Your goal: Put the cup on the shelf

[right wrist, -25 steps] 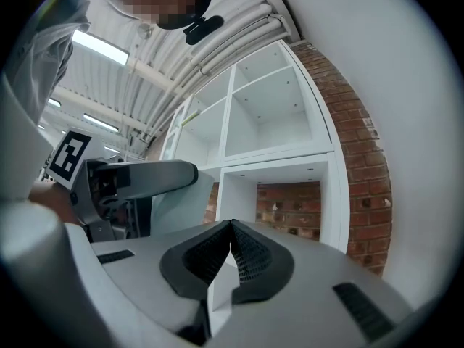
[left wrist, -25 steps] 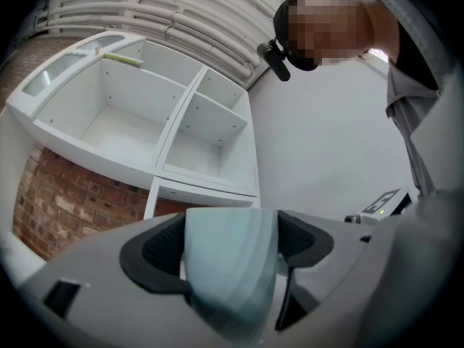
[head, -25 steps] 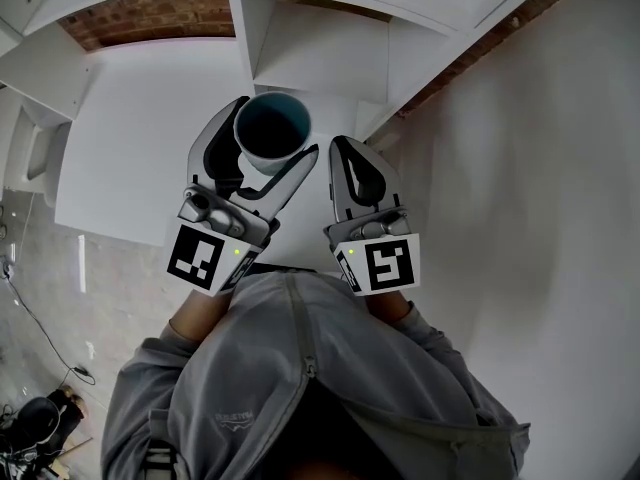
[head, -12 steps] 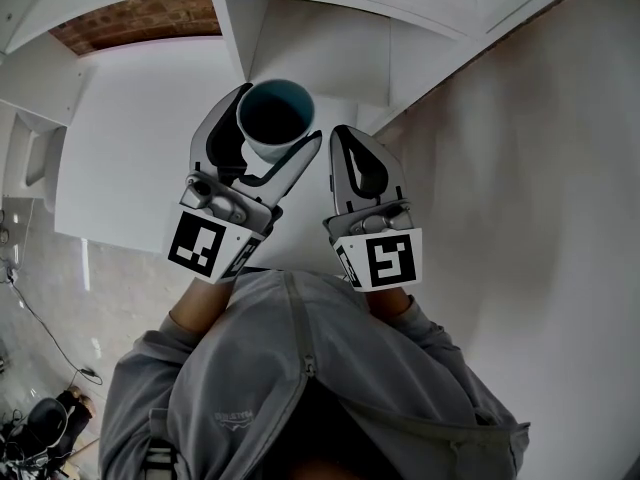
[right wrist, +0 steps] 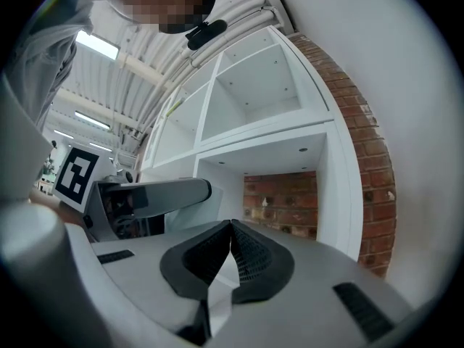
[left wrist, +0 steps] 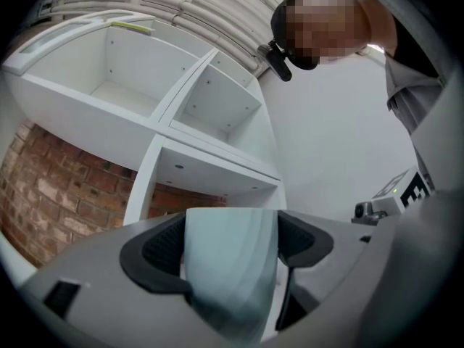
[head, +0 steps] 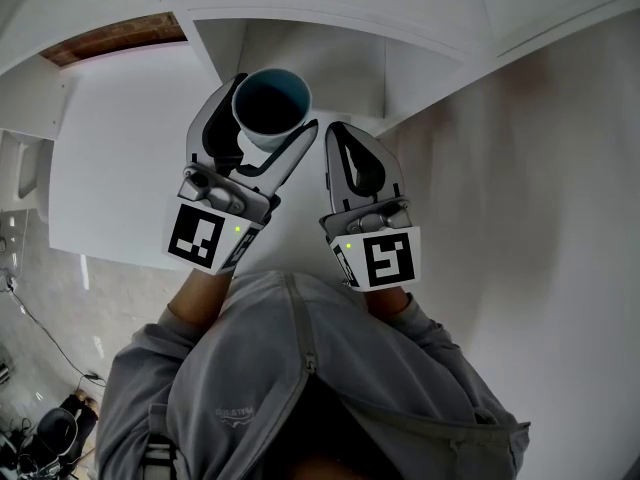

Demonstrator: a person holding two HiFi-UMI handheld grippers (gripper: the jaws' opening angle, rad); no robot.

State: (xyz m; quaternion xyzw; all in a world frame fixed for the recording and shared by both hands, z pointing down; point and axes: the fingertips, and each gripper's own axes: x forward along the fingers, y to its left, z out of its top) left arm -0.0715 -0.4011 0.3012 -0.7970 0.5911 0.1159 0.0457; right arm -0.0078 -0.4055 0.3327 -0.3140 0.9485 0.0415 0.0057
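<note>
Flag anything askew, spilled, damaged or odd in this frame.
Nothing stands out. The cup sits mouth up, gripped between the jaws of the left claw. The right claw is shut and empty beside it. The shelf ahead looks intact, and no spill is visible.

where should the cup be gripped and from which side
Grip the cup by its outer wall below the rim, coming in from the side with one jaw on each flank. It is round, mouth up and shows no handle, so opposite sides of the wall seat the pads evenly. The left gripper holds it this way now.
</note>
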